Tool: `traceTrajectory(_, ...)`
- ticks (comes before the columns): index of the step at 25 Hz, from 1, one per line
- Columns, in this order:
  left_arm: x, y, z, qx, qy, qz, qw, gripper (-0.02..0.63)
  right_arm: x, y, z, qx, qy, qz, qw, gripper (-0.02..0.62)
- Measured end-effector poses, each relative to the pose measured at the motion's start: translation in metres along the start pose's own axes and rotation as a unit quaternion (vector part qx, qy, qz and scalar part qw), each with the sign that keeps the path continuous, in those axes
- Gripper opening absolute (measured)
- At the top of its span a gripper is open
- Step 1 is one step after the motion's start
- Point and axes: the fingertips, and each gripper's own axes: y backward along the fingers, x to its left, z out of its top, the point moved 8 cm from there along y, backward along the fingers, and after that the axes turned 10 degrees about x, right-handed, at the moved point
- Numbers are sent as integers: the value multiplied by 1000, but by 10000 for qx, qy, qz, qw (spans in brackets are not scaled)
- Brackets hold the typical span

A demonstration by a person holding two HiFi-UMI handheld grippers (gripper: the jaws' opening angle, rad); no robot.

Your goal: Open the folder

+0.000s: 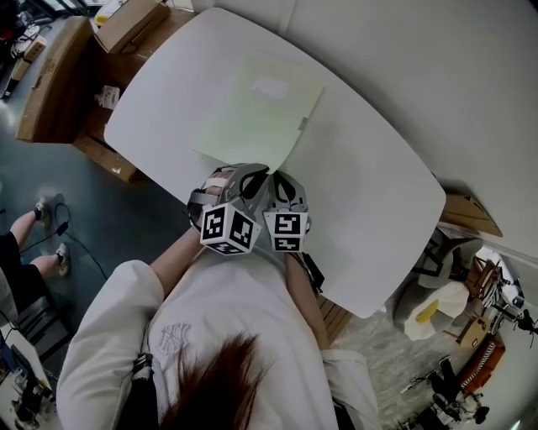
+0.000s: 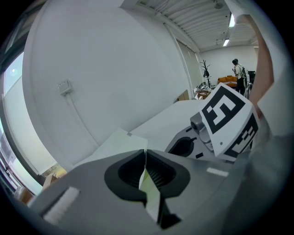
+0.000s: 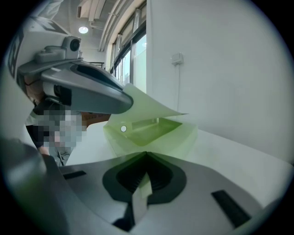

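A pale green folder lies on the white table, its near edge right at both grippers. In the left gripper view, the left gripper is shut on a thin pale green sheet of the folder, beside the right gripper's marker cube. From the right gripper view, the left gripper holds the folder's top cover raised, so the folder gapes and a white snap shows inside. The right gripper is shut on the folder's lower sheet. In the head view, the left gripper and right gripper sit side by side.
Cardboard boxes stand off the table's far left, another box behind it. A person's legs show at the left edge. Equipment and clutter crowd the floor right of the table. A white wall runs behind the table.
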Motion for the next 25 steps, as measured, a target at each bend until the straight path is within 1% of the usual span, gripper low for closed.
traceTrajectory(7, 4, 5, -2, -138, 190, -82, 9997, 26, 0, 0, 1, -10, -50, -4, 10000, 6)
traceTrajectory(14, 8, 11, -2, -221, 296, 1, 9993, 26, -1, 1, -2, -58, -120, -26, 9999, 6)
traceTrajectory(20, 12, 15, -5, -397, 594, -25, 9974, 25, -1, 1, -4, -50, -141, -42, 9999, 6)
traceTrajectory(25, 13, 14, -9, -448, 581, -14, 9973, 25, -2, 1, -3, -25, -143, -58, 9999, 6)
